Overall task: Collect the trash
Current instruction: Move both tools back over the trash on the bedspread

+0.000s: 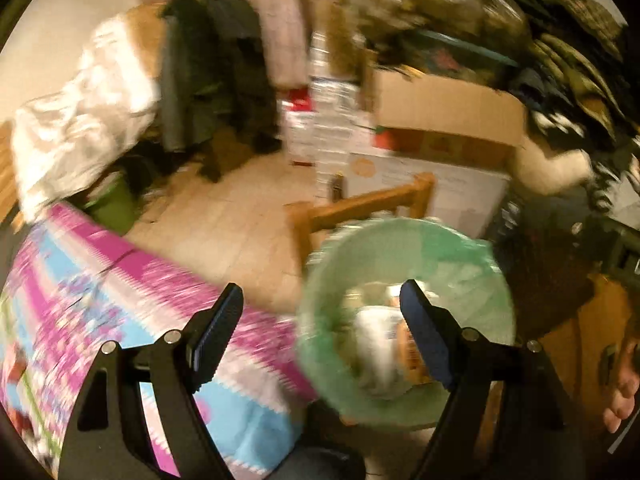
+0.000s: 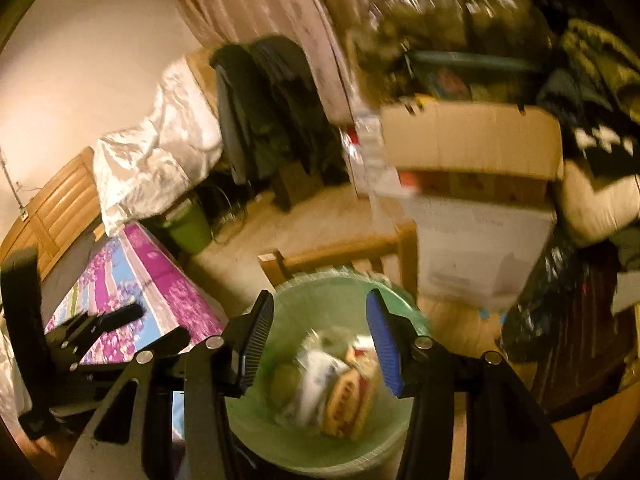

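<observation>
A bin with a pale green liner (image 1: 440, 240) stands on the floor beside the table. Trash lies in it: a white crumpled wrapper (image 1: 372, 344) and an orange packet (image 1: 408, 344). My left gripper (image 1: 320, 284) hangs open over the table edge and the bin's left rim, with nothing between its fingers. In the right wrist view the same bin (image 2: 280, 440) lies straight below my right gripper (image 2: 319, 292), which is open and holds nothing. The white wrapper (image 2: 316, 376) and the orange packet (image 2: 348, 396) show between its fingers, down in the bin. The left gripper (image 2: 154, 326) appears at the left over the cloth.
A pink and blue flowered cloth (image 1: 120, 300) covers the table at the left. Behind the bin stand a wooden chair (image 2: 344, 252), stacked cardboard boxes (image 2: 476, 148) and piled clothes. A small green bucket (image 2: 190, 224) sits on the floor. A bare foot (image 1: 624, 392) shows at the right edge.
</observation>
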Action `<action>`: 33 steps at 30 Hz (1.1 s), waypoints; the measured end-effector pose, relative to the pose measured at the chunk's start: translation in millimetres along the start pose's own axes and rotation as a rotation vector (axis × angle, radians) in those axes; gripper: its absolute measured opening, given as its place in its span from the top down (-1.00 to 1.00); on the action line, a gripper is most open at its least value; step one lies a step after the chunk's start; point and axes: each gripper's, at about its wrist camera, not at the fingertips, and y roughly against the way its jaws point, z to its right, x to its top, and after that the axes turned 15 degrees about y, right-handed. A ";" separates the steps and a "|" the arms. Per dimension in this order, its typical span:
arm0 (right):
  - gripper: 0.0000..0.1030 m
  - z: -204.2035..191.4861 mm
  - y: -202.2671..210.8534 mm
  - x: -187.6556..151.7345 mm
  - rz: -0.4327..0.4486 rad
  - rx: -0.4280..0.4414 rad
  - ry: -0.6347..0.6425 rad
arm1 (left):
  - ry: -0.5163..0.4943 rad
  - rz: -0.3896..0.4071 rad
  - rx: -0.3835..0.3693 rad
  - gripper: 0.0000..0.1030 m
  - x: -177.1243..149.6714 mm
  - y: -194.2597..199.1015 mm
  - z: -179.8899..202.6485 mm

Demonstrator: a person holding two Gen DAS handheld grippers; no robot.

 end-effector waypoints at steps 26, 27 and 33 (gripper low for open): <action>-0.34 -393.1 -4.6 -49.7 0.031 0.621 0.504 | 0.822 0.194 0.759 -0.60 -224.6 268.1 -380.1; -0.34 -410.4 -7.9 -58.1 -0.001 0.667 0.529 | 0.846 0.179 0.746 -0.60 -234.0 272.5 -391.8; -0.34 -486.7 -11.7 -97.3 -0.129 0.932 0.669 | 0.901 0.128 0.621 -0.60 -267.3 266.6 -436.9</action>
